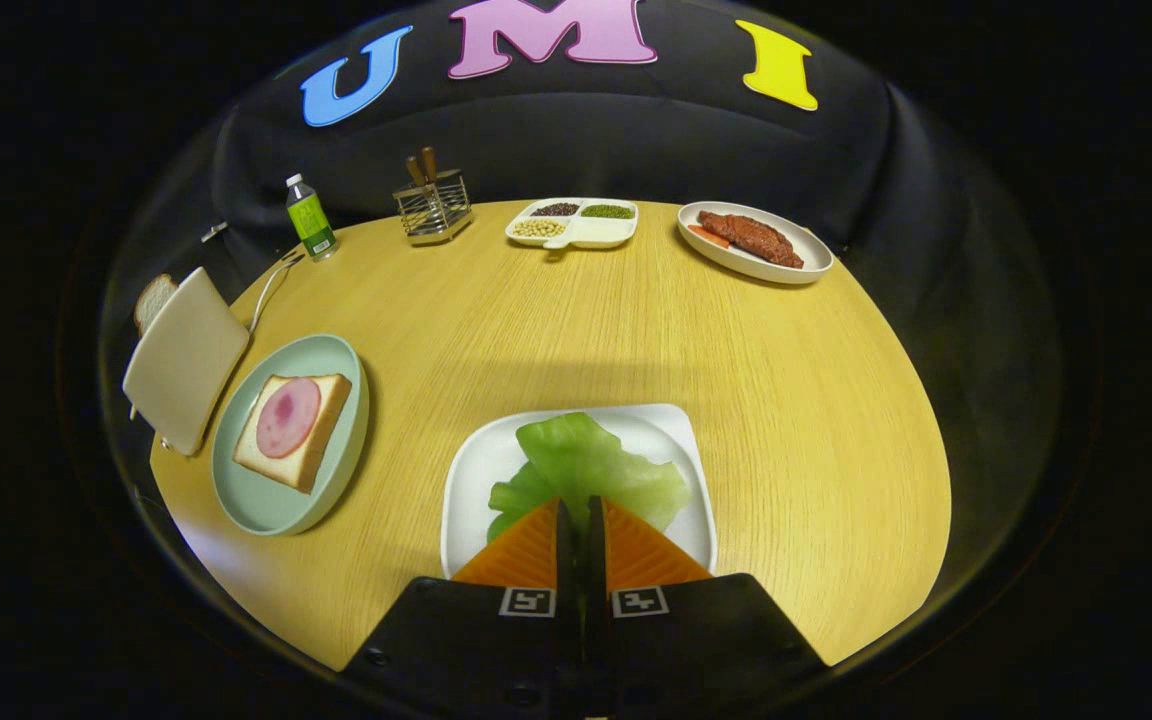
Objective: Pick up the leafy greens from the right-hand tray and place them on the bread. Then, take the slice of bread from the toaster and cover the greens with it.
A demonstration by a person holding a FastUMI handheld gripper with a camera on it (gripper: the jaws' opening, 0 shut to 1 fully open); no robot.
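On the round yellow wooden table (556, 330), my gripper (581, 520) has its fingers pinched almost together on the near edge of the soft green leafy greens (586, 465) in the white square tray (476, 480), with the ham-topped bread slice (292, 428) on the pale green plate (256, 500) off to my left.

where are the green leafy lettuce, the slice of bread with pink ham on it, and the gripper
green leafy lettuce (586, 465), gripper view, middle of the leaf
slice of bread with pink ham (293, 430), gripper view, its top face
gripper (581, 515), gripper view, between the nearly closed fingertips at the lettuce edge
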